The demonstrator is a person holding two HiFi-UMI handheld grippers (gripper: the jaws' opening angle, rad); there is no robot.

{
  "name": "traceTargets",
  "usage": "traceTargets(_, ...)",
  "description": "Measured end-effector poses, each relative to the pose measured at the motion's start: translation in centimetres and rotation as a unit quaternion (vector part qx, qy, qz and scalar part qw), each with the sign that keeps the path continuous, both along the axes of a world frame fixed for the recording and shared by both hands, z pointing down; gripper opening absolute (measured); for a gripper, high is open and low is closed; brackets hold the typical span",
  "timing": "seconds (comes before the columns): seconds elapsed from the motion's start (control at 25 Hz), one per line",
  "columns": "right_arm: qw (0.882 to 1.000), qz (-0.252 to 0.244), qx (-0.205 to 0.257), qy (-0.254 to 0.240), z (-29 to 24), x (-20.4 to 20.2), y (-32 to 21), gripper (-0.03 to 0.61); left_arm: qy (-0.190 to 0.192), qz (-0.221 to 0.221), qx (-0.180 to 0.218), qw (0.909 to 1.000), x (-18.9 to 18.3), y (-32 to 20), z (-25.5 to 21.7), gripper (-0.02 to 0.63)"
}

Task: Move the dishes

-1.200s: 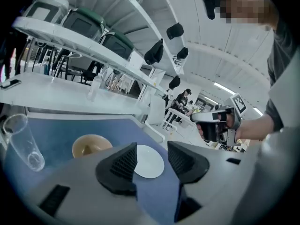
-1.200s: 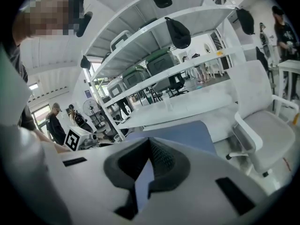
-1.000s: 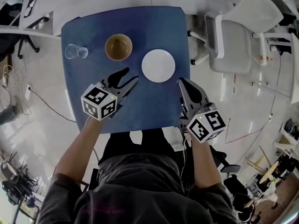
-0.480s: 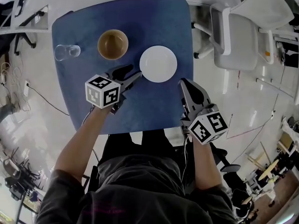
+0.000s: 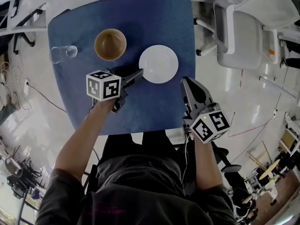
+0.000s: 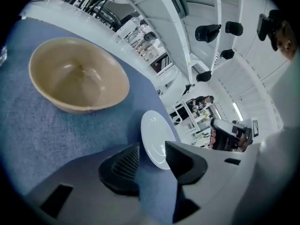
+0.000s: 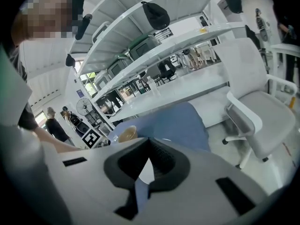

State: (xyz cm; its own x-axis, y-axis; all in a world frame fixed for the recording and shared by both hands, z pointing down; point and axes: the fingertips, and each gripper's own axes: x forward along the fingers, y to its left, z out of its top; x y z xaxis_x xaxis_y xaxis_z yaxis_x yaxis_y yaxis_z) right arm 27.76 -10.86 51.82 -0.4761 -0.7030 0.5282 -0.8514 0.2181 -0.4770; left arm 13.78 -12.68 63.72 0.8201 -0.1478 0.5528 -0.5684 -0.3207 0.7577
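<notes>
A white plate (image 5: 158, 63) lies on the blue table (image 5: 164, 22), with a tan bowl (image 5: 110, 44) to its left. My left gripper (image 5: 136, 74) reaches the plate's left rim. In the left gripper view the plate (image 6: 157, 139) has its near rim between the open jaws of that gripper (image 6: 152, 158); these have just been closing, and the pads stand off the rim. The bowl (image 6: 77, 76) sits farther back on the left. My right gripper (image 5: 185, 82) hangs at the table's right edge, near the plate, fingertips together on nothing. The right gripper (image 7: 149, 142) looks over the table.
A clear glass (image 5: 63, 54) stands at the table's left edge, left of the bowl. A white chair (image 5: 243, 27) stands on the floor to the table's right. The person's lap is at the near table edge. Cables lie on the floor at left.
My left gripper has moved right and down to the plate's rim and rolled, so its cube shows another face. The right gripper has sunk a little near the table's right edge.
</notes>
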Motion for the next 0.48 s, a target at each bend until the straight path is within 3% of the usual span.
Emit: traceTargets(0.48,1.0,0.005,-0.012,-0.009,1.8,0.8,-0.5,0.002,0.005,-0.009,-0.09,0.9959,1.0,0.2,1.0,0.14)
